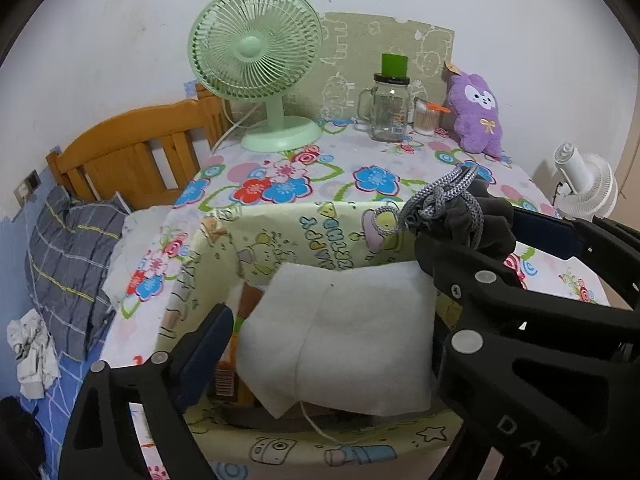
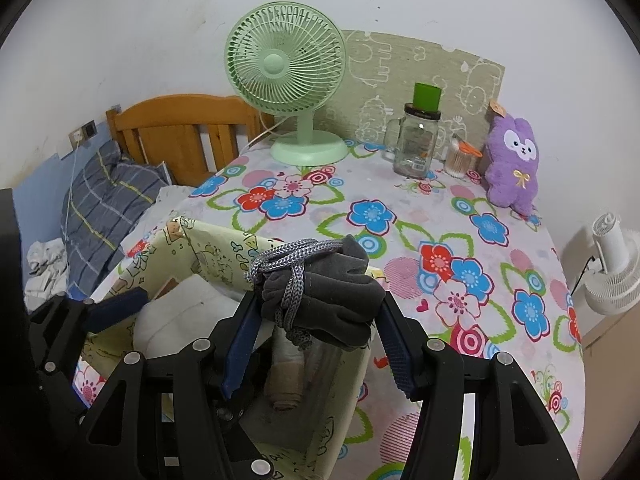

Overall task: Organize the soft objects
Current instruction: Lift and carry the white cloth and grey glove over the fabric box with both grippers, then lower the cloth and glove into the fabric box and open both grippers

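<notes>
A pale yellow cartoon-print fabric bin [image 1: 304, 236] stands at the near edge of the floral table [image 1: 360, 164]. A white cloth [image 1: 340, 340] lies in it. My right gripper [image 2: 316, 316] is shut on a dark grey drawstring pouch [image 2: 336, 296] with a grey braided cord [image 2: 292, 260], held over the bin's right side [image 2: 344, 392]. The pouch also shows in the left wrist view [image 1: 472, 216]. My left gripper [image 1: 320, 344] is open over the bin, its fingers either side of the white cloth. A purple plush bunny [image 2: 514, 160] sits at the table's back right.
A green desk fan [image 1: 256, 60], a glass jar with a green lid [image 1: 390, 100] and a cotton-swab tub [image 1: 426, 116] stand along the back. A wooden bed headboard [image 1: 132, 148] and grey plaid pillow [image 1: 72, 264] lie left. A white fan [image 2: 612, 272] stands right.
</notes>
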